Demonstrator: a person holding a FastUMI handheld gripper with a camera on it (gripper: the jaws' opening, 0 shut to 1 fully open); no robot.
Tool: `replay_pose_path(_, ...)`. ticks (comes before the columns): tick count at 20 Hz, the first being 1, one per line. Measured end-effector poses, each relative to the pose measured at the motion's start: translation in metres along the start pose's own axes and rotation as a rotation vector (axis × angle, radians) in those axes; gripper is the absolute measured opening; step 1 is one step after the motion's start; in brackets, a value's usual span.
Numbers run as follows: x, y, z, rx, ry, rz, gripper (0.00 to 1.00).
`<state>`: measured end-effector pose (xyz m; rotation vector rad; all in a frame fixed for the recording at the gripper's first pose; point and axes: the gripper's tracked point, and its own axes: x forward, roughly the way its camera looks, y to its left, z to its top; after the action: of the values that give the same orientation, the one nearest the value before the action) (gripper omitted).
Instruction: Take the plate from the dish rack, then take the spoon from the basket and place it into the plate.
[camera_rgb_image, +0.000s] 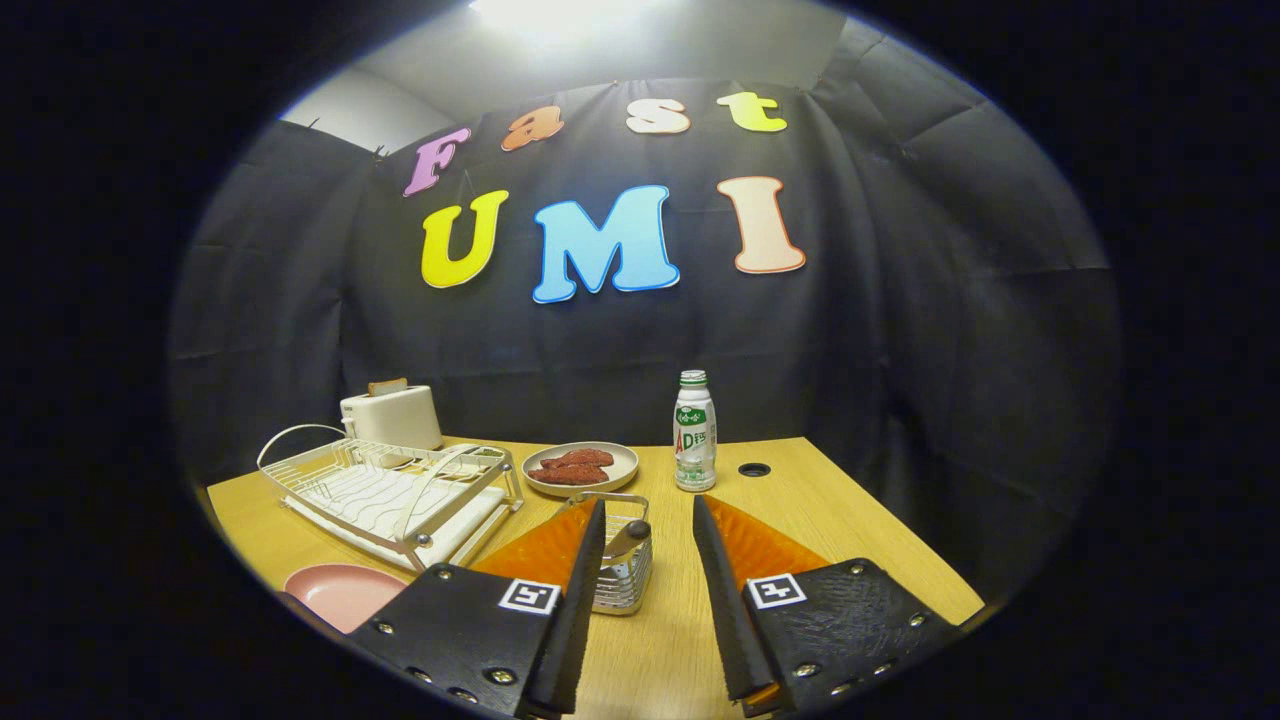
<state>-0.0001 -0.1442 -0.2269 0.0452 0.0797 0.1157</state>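
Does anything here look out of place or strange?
Nothing spilled or broken. The pink plate lies on the table beside the rack, not in it. The spoon is in the basket. The gripper has open jaws.

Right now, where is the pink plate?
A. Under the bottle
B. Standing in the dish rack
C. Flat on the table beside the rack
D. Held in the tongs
C: the pink plate lies flat on the table, next to the near end of the dish rack, while the tongs are open with nothing between them.
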Motion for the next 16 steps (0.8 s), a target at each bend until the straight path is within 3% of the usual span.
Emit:
replay_pose_path(3,0.023,0.002,-0.006,0.025,-0.006,0.005,0.54)
replay_pose_path(6,0.042,0.005,-0.008,0.044,-0.011,0.003,0.47)
replay_pose_path(7,0.045,0.003,-0.006,0.043,-0.015,-0.002,0.39)
replay_pose_path(8,0.046,0.008,-0.007,0.053,-0.007,0.015,0.24)
replay_pose_path(10,0.048,0.008,-0.008,0.079,0.019,0.006,0.25)
replay_pose_path(11,0.049,0.011,-0.011,0.090,0.039,0.012,0.14)
replay_pose_path(16,0.050,0.020,0.006,0.062,0.071,0.017,0.08)
